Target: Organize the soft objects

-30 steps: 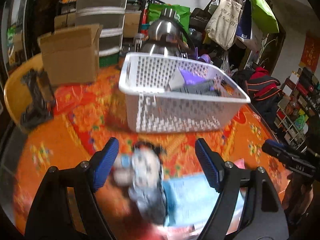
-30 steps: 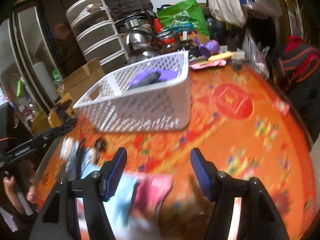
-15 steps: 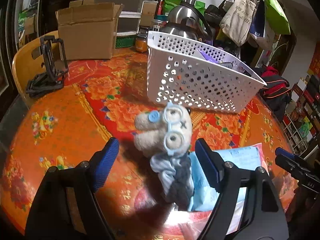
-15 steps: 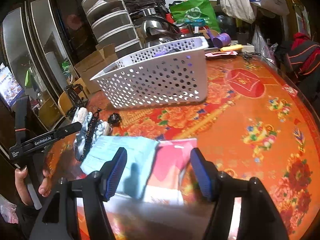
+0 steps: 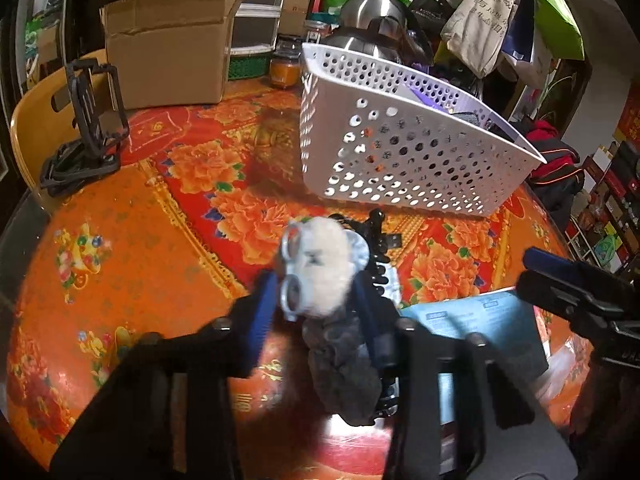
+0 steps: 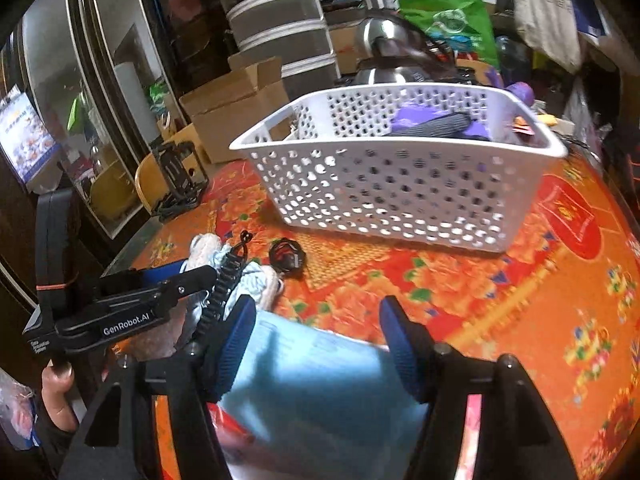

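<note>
Cluttered room w/ orange floral tablecloth, cardboard box, yellow chair, hanging tote bags.

Warm indoor light, glare on the tablecloth, strong fisheye bending, motion-blurred foreground, dark corners.

It was a cluttered home dining room. A round table under an orange floral cloth stood amid canvas tote bags, a brown cardboard box, and a steel kettle.

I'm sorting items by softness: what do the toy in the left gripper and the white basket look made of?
The toy looks like fuzzy cream plush, with a nappy surface. The white basket looks like rigid moulded plastic, with smooth walls punched with even holes.
</note>
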`<state>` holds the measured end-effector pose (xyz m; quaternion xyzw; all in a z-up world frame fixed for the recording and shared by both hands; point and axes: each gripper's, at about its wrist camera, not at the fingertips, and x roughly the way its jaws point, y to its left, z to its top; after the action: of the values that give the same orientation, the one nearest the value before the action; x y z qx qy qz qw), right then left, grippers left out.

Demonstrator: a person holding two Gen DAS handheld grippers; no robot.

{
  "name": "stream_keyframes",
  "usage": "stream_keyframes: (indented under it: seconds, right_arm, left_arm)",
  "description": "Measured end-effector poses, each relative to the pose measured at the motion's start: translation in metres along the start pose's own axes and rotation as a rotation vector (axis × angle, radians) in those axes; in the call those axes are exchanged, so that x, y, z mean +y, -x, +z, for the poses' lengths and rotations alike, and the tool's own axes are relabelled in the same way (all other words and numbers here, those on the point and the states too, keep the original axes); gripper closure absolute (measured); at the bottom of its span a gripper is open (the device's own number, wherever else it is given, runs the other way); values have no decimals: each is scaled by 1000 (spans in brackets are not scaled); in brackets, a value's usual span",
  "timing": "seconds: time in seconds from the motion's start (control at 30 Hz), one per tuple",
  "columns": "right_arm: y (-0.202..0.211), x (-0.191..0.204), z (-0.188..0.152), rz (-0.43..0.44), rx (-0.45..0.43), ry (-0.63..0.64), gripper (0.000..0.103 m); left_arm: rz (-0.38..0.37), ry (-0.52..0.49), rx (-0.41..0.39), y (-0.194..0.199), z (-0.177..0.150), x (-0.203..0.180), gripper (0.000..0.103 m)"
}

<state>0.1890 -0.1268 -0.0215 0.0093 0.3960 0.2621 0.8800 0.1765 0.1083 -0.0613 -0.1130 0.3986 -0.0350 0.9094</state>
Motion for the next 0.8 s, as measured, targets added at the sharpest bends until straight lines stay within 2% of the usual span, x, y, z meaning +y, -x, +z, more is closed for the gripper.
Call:
stream_keyframes:
  seconds: [0.07, 0.2, 0.53, 0.67, 0.8]
  right_arm:
    - [-10, 4, 5, 2, 16, -3, 52]
    - [-39, 12, 16, 3, 72, -12, 62]
    - [-97, 27, 39, 15, 182, -29, 74]
    - [-111, 33, 43, 12, 198, -31, 76]
    - [-118, 38, 44, 6, 211, -23, 84]
  left_arm:
    - [-19, 1, 8, -2, 1, 5, 73]
    - [-10, 7, 6, -3, 2, 13, 74]
    - [-32, 53, -11, -5, 1, 32, 75]
    - [-32, 53, -12, -4, 0, 32, 74]
    - [-35, 56, -11, -4, -1, 31, 74]
